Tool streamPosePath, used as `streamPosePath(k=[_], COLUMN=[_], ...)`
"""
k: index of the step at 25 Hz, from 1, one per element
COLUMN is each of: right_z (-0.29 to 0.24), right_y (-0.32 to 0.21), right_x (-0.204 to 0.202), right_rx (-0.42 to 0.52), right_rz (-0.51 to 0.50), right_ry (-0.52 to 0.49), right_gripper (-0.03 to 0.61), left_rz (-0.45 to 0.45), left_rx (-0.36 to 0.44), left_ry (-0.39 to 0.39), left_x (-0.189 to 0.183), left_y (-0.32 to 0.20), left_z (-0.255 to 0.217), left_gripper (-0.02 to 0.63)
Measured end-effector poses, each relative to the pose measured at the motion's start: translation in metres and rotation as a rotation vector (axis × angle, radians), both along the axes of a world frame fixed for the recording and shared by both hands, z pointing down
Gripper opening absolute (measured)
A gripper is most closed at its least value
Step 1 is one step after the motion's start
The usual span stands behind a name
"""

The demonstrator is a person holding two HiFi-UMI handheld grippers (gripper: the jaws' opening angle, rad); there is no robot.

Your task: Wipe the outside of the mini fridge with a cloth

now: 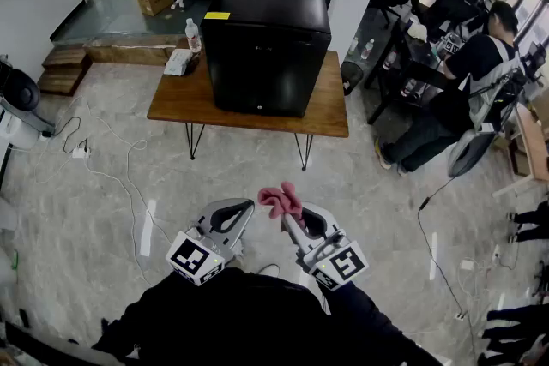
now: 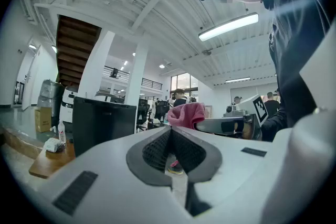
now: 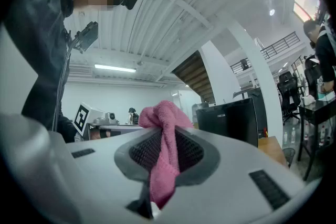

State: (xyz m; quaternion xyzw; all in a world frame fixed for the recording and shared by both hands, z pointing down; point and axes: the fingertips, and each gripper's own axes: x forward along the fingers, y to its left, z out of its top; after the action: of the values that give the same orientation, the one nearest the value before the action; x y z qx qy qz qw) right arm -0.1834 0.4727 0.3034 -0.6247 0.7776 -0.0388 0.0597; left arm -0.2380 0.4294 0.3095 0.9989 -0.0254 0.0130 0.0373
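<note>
Nearest the viewer, below the person's dark sleeves, the right claw is pinched on a pink, crumpled terry cloth, while the left claw sits just beside it, tips pressed together on nothing. Both are held low over the grey marble floor, well short of the work.

In the right gripper view the pink cloth is clamped along the jaw line. Its long axis runs down the claw, with a bunched knot standing past the tips towards the far side and a tail trailing back into the throat. This hold probably puts soft fabric, not plastic, first against any surface. The left gripper view shows that claw closed and bare, apparently kept free as a spare.

The task's object, a black, box-shaped mini fridge, stands upright at the middle of a wooden counter on hairpin legs, well apart from both claws. Its logo-bearing front faces near, towards the person. Its long axis is vertical, though the body is nearly cubic.

A clear plastic bottle and a white tissue pack lie at its left. Wiping appears not yet begun.
</note>
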Motion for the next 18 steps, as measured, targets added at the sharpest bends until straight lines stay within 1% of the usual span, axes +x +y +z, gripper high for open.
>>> streamPosePath(k=[7, 10, 13, 18], right_z=[-0.006, -0.01, -0.014, -0.014], right_y=[0.008, 0.013, 0.016, 0.003], right_x=[0.001, 0.001, 0.001, 0.013], right_rx=[0.012, 0.037, 0.067, 0.072], right_rz=[0.017, 0.03, 0.018, 0.019], right_ry=[-0.015, -0.007, -0.014, -0.009], right_gripper=[0.061, 0.061, 0.063, 0.063], left_rz=[-0.01, -0.012, -0.026, -0.041], left_rx=[0.002, 0.012, 0.019, 0.031], left_ry=[-0.008, -0.013, -0.015, -0.014], left_x=[-0.007, -0.011, -0.013, 0.0], left_y=[0.006, 0.008, 0.008, -0.006], left_z=[-0.007, -0.009, -0.009, -0.018], left_gripper=[0.006, 0.006, 0.006, 0.006])
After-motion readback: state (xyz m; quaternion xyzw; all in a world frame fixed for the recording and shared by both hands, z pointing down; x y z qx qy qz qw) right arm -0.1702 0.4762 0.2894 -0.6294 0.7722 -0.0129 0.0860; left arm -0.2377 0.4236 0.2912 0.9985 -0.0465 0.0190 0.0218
